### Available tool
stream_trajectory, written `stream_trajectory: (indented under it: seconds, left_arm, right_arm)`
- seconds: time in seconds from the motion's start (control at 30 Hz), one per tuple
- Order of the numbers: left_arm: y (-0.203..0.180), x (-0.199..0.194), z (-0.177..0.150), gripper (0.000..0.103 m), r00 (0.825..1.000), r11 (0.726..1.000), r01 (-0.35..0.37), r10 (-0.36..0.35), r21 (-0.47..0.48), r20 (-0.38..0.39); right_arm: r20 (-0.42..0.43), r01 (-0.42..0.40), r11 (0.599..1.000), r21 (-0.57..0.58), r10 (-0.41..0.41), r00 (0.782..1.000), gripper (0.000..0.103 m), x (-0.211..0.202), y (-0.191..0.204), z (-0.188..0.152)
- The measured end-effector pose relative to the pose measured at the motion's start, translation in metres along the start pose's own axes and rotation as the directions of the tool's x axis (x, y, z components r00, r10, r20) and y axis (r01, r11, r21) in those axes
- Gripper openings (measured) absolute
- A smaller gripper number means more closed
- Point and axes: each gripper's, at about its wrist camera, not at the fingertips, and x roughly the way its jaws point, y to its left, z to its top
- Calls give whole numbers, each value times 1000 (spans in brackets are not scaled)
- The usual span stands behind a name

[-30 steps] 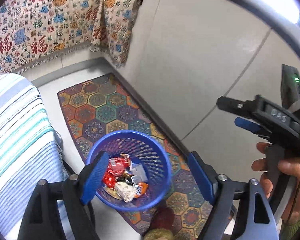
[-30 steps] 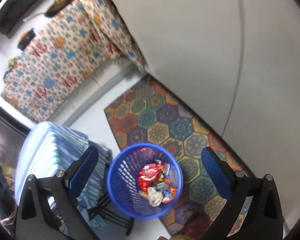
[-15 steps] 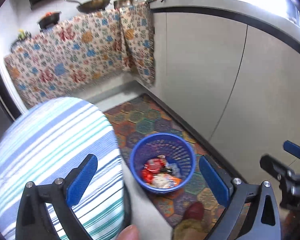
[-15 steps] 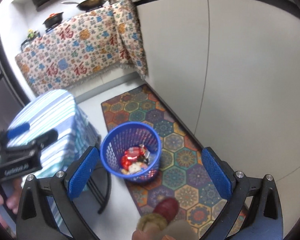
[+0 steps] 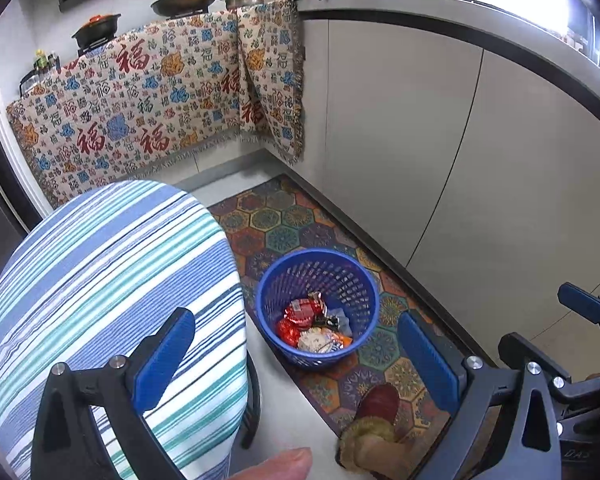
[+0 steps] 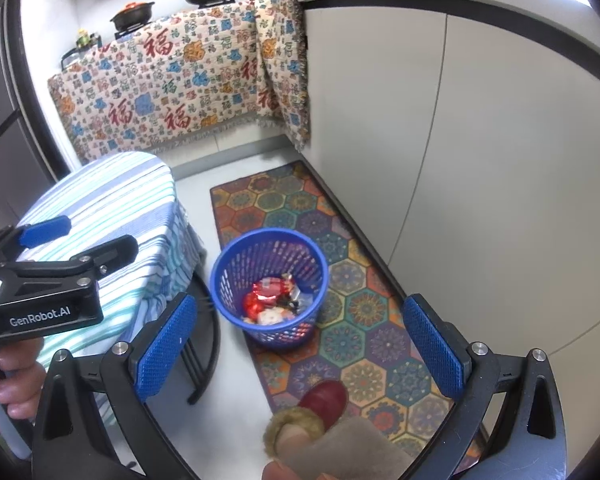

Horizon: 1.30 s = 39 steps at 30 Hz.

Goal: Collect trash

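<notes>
- The left gripper (image 5: 296, 360) is spread wide and holds nothing.
- The right gripper (image 6: 300, 348) is also spread wide and holds nothing.
- The round blue plastic mesh basket (image 5: 296, 280) (image 6: 236, 256) stands on the colourful hexagon-patterned floor mat (image 5: 284, 220), beside the blue-and-white striped cloth-covered table (image 5: 100, 280).
- Crumpled red and white wrappers (image 5: 308, 326) (image 6: 270, 298) lie inside the basket.

Right gripper (image 6: 300, 350) jaws gape above blue basket (image 6: 236, 268) holding wrappers (image 6: 274, 300).
</notes>
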Motion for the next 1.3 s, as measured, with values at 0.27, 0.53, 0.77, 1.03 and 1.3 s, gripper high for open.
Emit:
stream_trajectory:
  seconds: [0.27,0.53,0.77,1.03,1.3]
  left_arm:
    - [4,-6,-3,103,1000,1000,16,-16,-23,-14]
    - [5,-10,-3,103,1000,1000,0,0,-6,-3]
    - [5,-10,-4,103,1000,1000,-7,7,1,-6]
    - [5,-10,-4,103,1000,1000,-17,17,3,-9]
    - [6,-10,-4,103,1000,1000,-19,19,6,-7]
  right_arm:
    - [-20,-6,1000,2,6,1000,103,-3,2,-5]
    - [-23,-14,1000,-5,14,1000,103,-5,5,-4]
    - [-28,-15,1000,-10,14,1000,103,-5,7,-3]
    - [-28,-12,1000,-12,12,1000,103,-5,8,-3]
    - [-35,-13,1000,-10,12,999,103,-4,7,-3]
